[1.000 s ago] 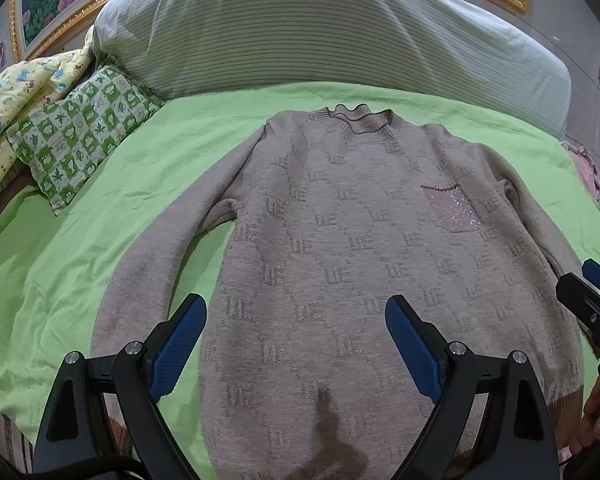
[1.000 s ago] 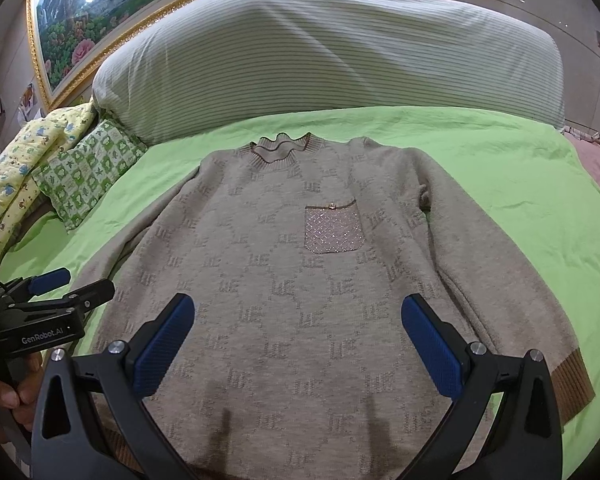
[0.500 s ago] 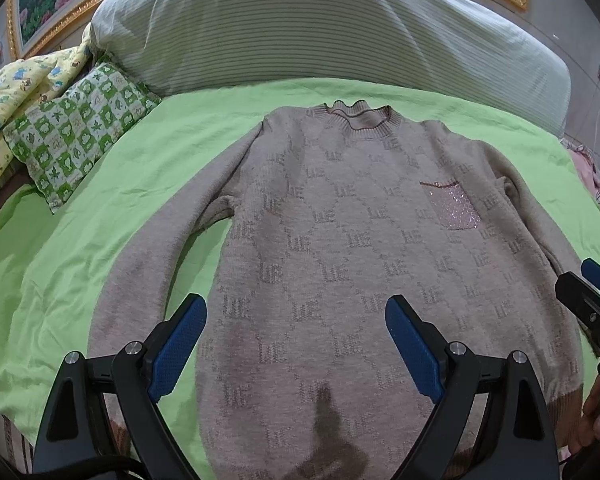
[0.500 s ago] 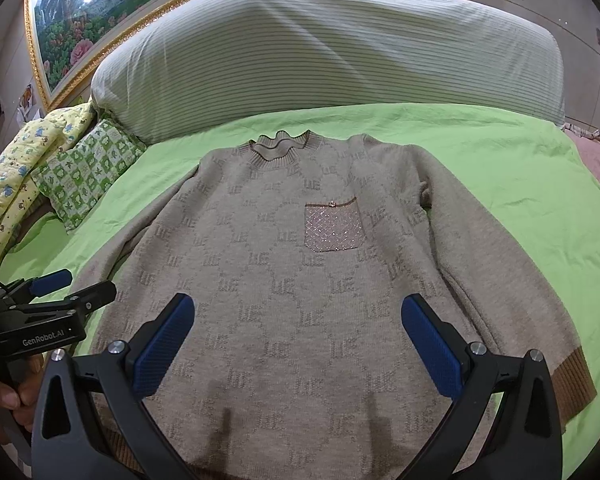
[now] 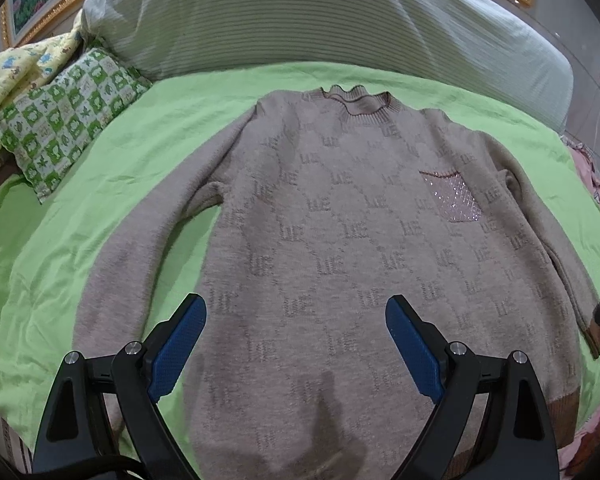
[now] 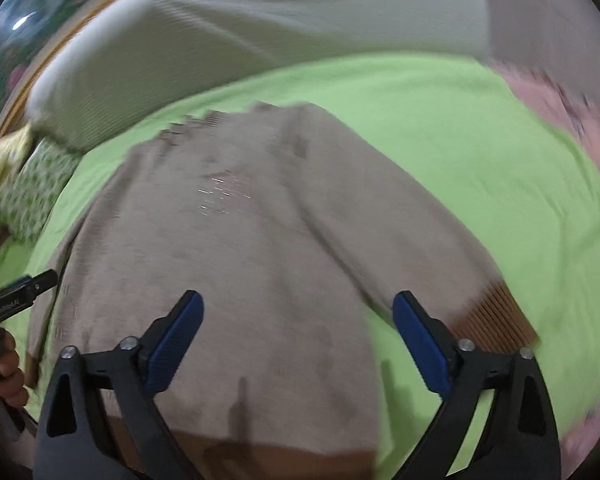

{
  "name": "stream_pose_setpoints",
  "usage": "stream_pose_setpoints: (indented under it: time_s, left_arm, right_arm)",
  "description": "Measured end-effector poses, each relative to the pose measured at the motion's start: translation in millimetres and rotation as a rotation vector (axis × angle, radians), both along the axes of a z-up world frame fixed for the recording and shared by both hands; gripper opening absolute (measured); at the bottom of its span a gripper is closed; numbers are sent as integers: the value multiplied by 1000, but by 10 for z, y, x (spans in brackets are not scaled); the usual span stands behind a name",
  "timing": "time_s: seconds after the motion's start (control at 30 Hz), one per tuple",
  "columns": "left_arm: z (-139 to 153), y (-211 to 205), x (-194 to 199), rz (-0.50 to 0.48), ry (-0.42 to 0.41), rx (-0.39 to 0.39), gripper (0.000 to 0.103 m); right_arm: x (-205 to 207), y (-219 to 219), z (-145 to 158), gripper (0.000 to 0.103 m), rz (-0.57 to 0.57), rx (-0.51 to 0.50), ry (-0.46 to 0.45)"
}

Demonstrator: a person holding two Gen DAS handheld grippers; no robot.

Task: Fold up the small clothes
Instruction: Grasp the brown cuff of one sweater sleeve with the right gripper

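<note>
Swinging toward the sweater's right side since a moment ago, the right gripper (image 6: 298, 336) is blurring its own view, and its blue fingers (image 6: 418, 344) are now bracketing the gap between the sweater's body and its right sleeve, whose brown ribbed cuff (image 6: 494, 318) is lying just beside the right-hand finger. Both right fingers are spread wide and grasping nothing. The left gripper (image 5: 296, 344) is hovering over the lower body of the beige knit sweater (image 5: 340, 240), its fingers (image 5: 178, 346) likewise released and spread apart. The sweater is lying flat, front up, on the green bed sheet (image 5: 80, 208), ahead of both pairs of fingers, collar pointing away toward the striped pillow (image 5: 320, 20). A sparkly pocket (image 5: 452, 198) is showing far ahead of the left gripper's right-hand finger.
</note>
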State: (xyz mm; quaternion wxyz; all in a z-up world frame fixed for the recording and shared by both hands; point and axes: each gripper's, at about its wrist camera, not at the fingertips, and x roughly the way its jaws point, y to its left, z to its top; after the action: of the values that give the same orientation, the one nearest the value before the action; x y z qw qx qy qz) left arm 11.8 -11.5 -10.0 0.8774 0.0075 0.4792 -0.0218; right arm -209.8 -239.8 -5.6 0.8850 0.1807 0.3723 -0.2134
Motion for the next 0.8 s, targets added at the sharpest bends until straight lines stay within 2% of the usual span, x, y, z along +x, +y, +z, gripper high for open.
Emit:
stream_pose_setpoints:
  time_s: [0.07, 0.13, 0.27, 0.4, 0.57, 0.6, 0.67, 0.7, 0.73, 0.8]
  left_arm:
    - [-34, -62, 43, -13, 8, -2, 92]
    - [-60, -148, 95, -30, 12, 4, 92]
    - [-95, -313, 247, -61, 13, 34, 92]
    - [-121, -441, 369, -80, 20, 38, 92]
    - [-159, -540, 456, -103, 21, 43, 92]
    - [-184, -553, 490, -103, 23, 45, 92]
    - [-236, -576, 566, -102, 30, 58, 92]
    - [-264, -579, 615, -96, 34, 64, 92]
    - [-282, -573, 655, -89, 40, 64, 92]
    - [-316, -548, 753, -69, 49, 58, 92]
  right_arm:
    - [-177, -166, -88, 78, -67, 73, 9]
    - [-310, -293, -177, 75, -126, 139, 0]
    - [-424, -506, -336, 74, -226, 288, -67]
    - [-363, -675, -546, 74, -300, 525, -167]
    - [-328, -761, -552, 74, -440, 605, -233]
    - [-331, -790, -547, 71, -473, 602, -243]
    - [-343, -916, -518, 56, -536, 557, -251]
    - [-323, -982, -505, 29, -547, 527, -238]
    - [-286, -1076, -482, 10, -553, 492, -214]
    - [-288, -1331, -335, 9, -574, 405, -215]
